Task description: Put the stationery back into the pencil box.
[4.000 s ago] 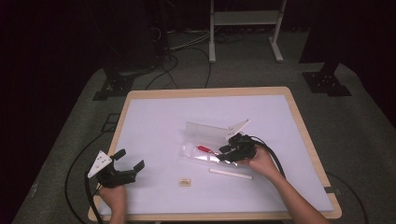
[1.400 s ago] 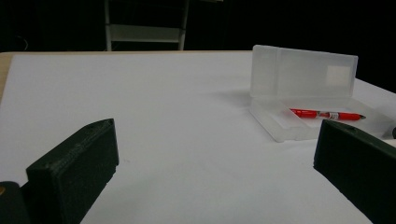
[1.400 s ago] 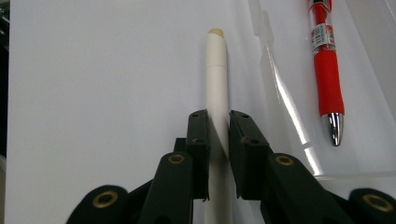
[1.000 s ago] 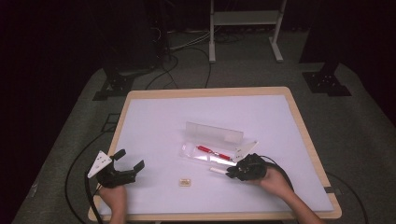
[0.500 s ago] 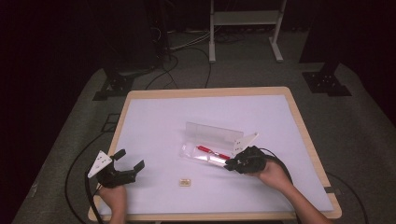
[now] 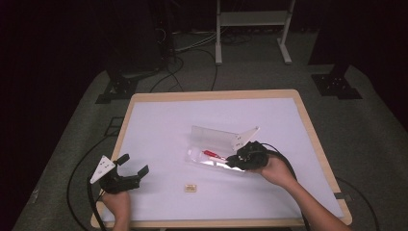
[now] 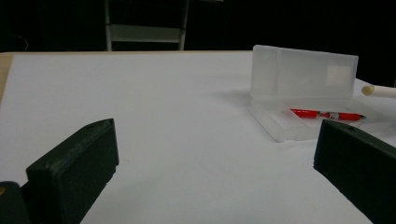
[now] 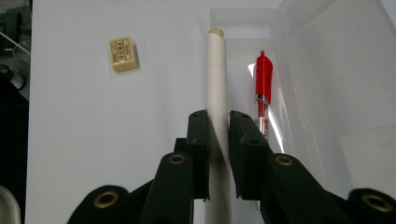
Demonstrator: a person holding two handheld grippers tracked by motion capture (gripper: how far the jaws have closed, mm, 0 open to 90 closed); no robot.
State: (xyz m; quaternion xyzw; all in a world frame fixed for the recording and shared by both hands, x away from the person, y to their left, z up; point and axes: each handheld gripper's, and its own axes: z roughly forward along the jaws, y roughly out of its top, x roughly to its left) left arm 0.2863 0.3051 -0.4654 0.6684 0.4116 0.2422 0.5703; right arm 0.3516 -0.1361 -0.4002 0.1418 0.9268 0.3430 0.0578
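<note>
Gripping the white pen (image 8: 216, 93) lengthwise, the right tool (image 8: 218, 126) is holding it just above the open clear case (image 6: 211, 144), parallel to the red pen (image 8: 262, 88) inside, while the left tool (image 6: 129, 174) is idling open.

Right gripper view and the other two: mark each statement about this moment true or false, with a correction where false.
1. The right hand-held gripper is shut on a white pen. True.
2. A red pen lies inside the clear plastic case. True.
3. The eraser is in the case. False: it lies on the white table top, outside the case.
4. The left hand-held gripper holds the red pen. False: its jaws stand open with nothing between them, off to the left of the case.
5. The case lid is closed. False: it stands open, upright behind the tray.
</note>
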